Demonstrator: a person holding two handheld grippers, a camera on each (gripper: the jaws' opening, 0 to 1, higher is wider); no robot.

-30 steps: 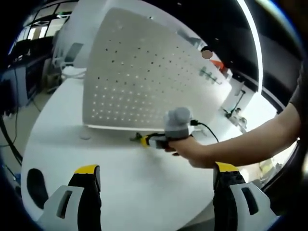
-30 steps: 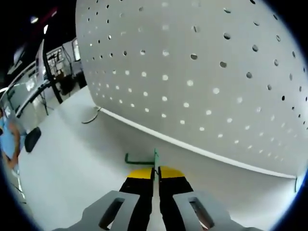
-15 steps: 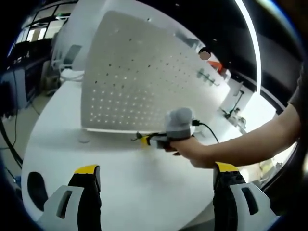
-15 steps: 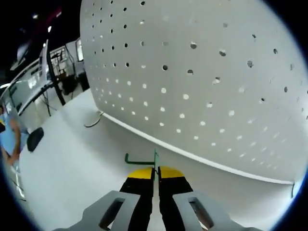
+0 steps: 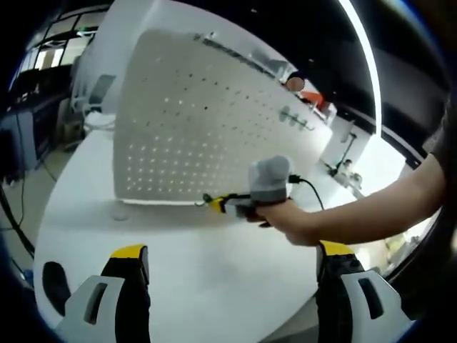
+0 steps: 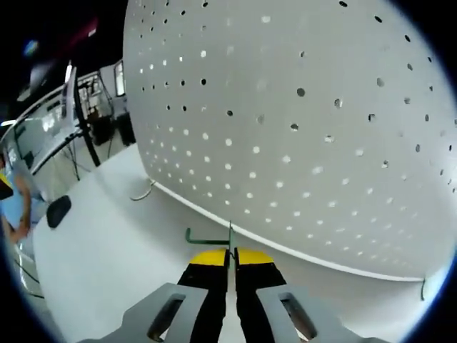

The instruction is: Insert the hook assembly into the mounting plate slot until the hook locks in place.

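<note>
Right claw (image 6: 230, 259), low centre, clamps thin green wire hook (image 6: 207, 236), likely light, stiff, slippery; left claw (image 5: 232, 261) gapes.

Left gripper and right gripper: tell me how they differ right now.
The left gripper stands wide open with nothing between its jaws; the right gripper is shut on the thin green wire hook. The left gripper hangs back over the white table; the right gripper is up close to the white perforated mounting board. Both have yellow-tipped black jaws.
</note>
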